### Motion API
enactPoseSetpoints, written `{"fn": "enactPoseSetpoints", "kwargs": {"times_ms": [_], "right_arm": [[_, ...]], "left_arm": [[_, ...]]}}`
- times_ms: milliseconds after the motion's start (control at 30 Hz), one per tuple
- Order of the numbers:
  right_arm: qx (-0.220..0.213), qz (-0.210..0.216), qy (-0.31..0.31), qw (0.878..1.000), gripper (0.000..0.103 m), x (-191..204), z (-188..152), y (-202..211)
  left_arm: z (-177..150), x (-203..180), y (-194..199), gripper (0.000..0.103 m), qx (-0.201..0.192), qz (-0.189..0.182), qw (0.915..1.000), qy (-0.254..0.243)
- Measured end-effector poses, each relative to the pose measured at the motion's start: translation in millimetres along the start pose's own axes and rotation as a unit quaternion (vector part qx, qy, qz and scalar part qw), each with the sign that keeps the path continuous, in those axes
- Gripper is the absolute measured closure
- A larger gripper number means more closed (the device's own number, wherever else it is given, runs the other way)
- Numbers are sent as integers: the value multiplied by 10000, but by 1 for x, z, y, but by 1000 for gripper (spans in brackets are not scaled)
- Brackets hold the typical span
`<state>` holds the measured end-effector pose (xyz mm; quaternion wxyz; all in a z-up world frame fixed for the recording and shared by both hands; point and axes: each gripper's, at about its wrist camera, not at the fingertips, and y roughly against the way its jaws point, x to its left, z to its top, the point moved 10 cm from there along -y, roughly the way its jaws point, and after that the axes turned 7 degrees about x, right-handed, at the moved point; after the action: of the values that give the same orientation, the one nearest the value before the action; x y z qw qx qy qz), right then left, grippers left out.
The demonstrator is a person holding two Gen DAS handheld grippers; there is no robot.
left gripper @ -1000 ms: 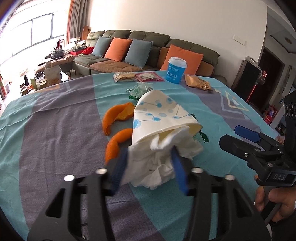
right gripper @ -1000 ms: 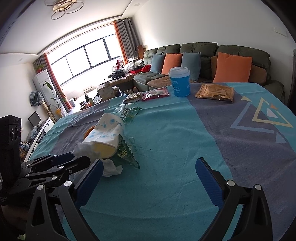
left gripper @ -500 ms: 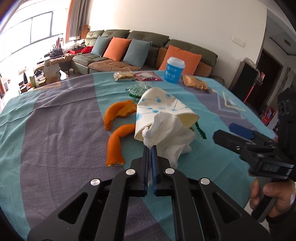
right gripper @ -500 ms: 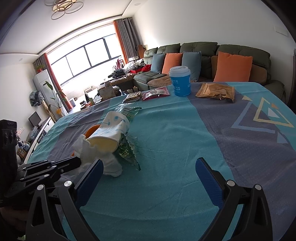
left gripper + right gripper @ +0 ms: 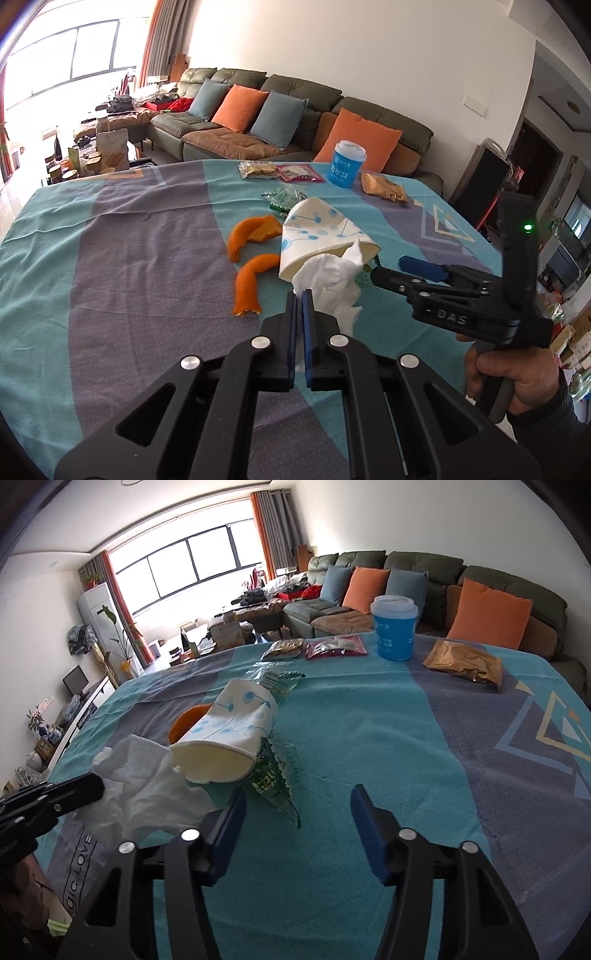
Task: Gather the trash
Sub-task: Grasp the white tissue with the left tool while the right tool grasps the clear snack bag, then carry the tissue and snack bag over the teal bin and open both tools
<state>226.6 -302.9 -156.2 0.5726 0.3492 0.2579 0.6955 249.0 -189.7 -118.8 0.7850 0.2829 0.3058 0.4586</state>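
Your left gripper (image 5: 298, 295) has its blue pads pressed together on the near edge of a crumpled white tissue (image 5: 328, 275). The tissue spills out of the mouth of a paper cup (image 5: 317, 230) patterned with blue dots, which lies tipped on its side on the teal and purple tablecloth (image 5: 129, 266). The cup's long axis runs from its mouth, near you, to its base, farther off toward the sofa (image 5: 295, 92).

Your right gripper (image 5: 295, 812) has just been closing partway; its jaws stand apart with nothing between them. Directly ahead of its left finger lies a crinkled green wrapper (image 5: 271, 779), tucked under the cup's rim. So the tissue belongs to your left hand, and the wrapper and cup lie nearer your right.

Two curls of orange peel (image 5: 247, 284) rest just left of the cup. At the table's far edge sit a lidded blue cup (image 5: 346, 164), upright, and several snack packets (image 5: 384, 188).
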Motion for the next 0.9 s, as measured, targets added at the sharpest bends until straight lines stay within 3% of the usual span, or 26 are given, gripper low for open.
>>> {"fn": "enactPoseSetpoints", "kwargs": {"times_ms": [100, 300, 900], "right_arm": [[162, 19, 20, 9999, 72, 2, -2, -6], [273, 161, -89, 9995, 96, 3, -7, -8], [-240, -201, -383, 9988, 100, -19, -6, 41]], "left_arm": [[0, 3, 7, 100, -60, 17, 10000, 71], [-1, 8, 17, 100, -127, 18, 9998, 137], [4, 11, 58, 100, -530, 30, 9984, 193]]}}
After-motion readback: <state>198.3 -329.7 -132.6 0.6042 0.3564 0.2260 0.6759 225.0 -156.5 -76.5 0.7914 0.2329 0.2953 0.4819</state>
